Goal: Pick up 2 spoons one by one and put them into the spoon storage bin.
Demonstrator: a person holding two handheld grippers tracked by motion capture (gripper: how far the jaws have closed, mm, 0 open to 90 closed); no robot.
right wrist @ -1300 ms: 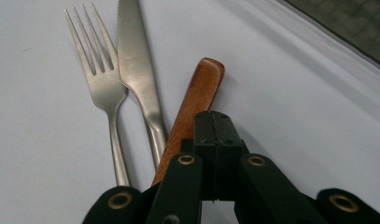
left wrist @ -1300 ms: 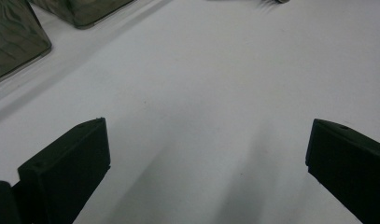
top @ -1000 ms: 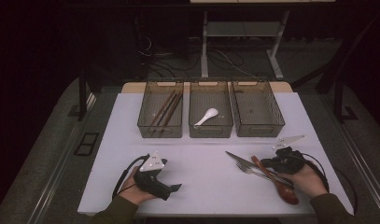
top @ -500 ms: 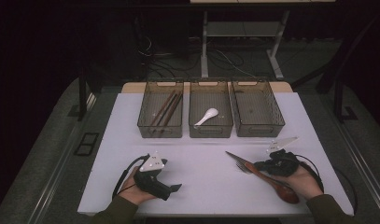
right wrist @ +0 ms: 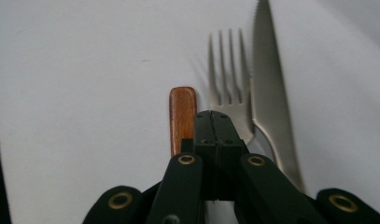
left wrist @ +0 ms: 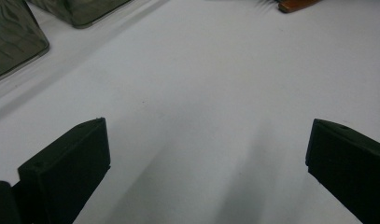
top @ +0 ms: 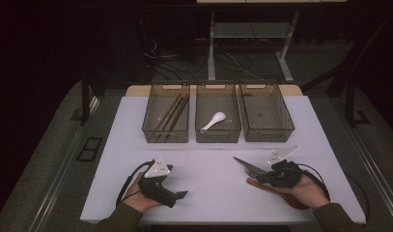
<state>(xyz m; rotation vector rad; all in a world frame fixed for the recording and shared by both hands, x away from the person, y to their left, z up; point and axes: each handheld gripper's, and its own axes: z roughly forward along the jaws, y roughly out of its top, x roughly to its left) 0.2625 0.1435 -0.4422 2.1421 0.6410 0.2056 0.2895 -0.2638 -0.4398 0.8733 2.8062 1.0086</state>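
Right claw point(right wrist: 214, 128) fully closed over fork point(right wrist: 228, 84), gripping nothing visible; knife point(right wrist: 268, 88) alongside could get nudged; left claw point(left wrist: 206, 154) wide open, empty.

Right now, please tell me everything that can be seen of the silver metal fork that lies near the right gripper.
The silver metal fork has four slim, shiny tines, pointing away from the right gripper, whose black jaws are shut just above the fork's neck. Whether they pinch it cannot be told, and its handle is hidden below them. It lies flat on the white table, close beside a silver knife on one side and a brown wooden handle on the other.
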